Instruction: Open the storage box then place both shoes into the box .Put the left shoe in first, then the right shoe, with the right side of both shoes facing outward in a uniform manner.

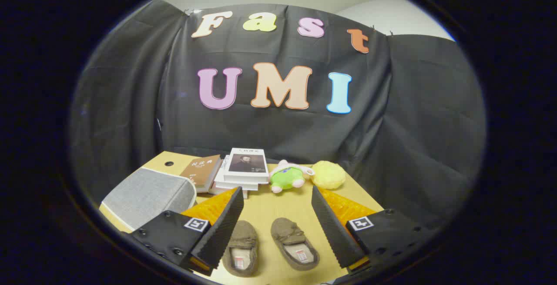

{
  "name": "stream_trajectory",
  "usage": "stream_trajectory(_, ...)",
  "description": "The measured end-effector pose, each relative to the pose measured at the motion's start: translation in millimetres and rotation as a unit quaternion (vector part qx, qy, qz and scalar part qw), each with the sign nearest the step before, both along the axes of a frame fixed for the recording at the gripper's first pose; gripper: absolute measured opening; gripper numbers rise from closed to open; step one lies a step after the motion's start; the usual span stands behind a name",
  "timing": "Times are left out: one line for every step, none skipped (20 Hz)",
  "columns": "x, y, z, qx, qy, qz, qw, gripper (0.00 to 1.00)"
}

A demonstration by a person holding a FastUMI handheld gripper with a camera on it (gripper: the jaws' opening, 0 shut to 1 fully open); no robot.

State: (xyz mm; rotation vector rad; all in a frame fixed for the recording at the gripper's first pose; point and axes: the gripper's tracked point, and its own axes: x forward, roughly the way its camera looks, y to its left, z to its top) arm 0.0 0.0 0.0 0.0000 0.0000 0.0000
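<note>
Two brown slipper-type shoes lie side by side on the bench, soles down, openings toward the camera: one shoe at about 7 o'clock from the bench centre, the other shoe at about 5 o'clock, slightly apart and toes angled a little inward. Which is left and which right cannot be told with certainty. The grey fabric storage box stands at 9 o'clock of the shoes, lid apparently closed. The hand-held gripper hangs above the pair with fingers spread wide, pinching nothing. Judged stage: nothing done; opening the box and both placements remain. Beyond, at 12 o'clock, a stack of books, a green plush toy and a yellow plush ball.
</note>
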Motion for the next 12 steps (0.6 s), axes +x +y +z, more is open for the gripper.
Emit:
stream_trajectory(-1.1, -1.0, -1.5, -0.001, 0.000, -0.002, 1.000, 0.94)
stream_trajectory(-2.8, -0.9, -2.5, 0.000, 0.001, -0.001, 1.000, 0.94)
stream_trajectory(-3.6, -1.3, -3.7, 0.001, 0.001, -0.001, 1.000, 0.94)
stream_trajectory(-4.2, -3.7, -3.8, 0.001, 0.000, -0.003, 1.000, 0.94)
stream_trajectory(-4.8, -6.1, -4.1, 0.002, 0.001, -0.005, 1.000, 0.94)
stream_trajectory(-5.5, -7.7, -3.1, 0.005, 0.000, -0.007, 1.000, 0.94)
stream_trajectory(-6.3, -8.5, -0.9, 0.010, -0.004, -0.008, 1.000, 0.94)
stream_trajectory(-6.8, -9.0, 2.2, 0.016, -0.008, -0.008, 1.000, 0.94)
stream_trajectory(-7.1, -9.4, 2.9, 0.021, -0.011, -0.008, 1.000, 0.94)
stream_trajectory(-8.4, -9.5, 4.3, 0.023, -0.012, -0.009, 1.000, 0.94)
stream_trajectory(-8.8, -9.1, 3.4, 0.025, -0.012, -0.009, 1.000, 0.94)
stream_trajectory(-10.0, -8.2, 3.2, 0.027, -0.012, -0.008, 1.000, 0.94)
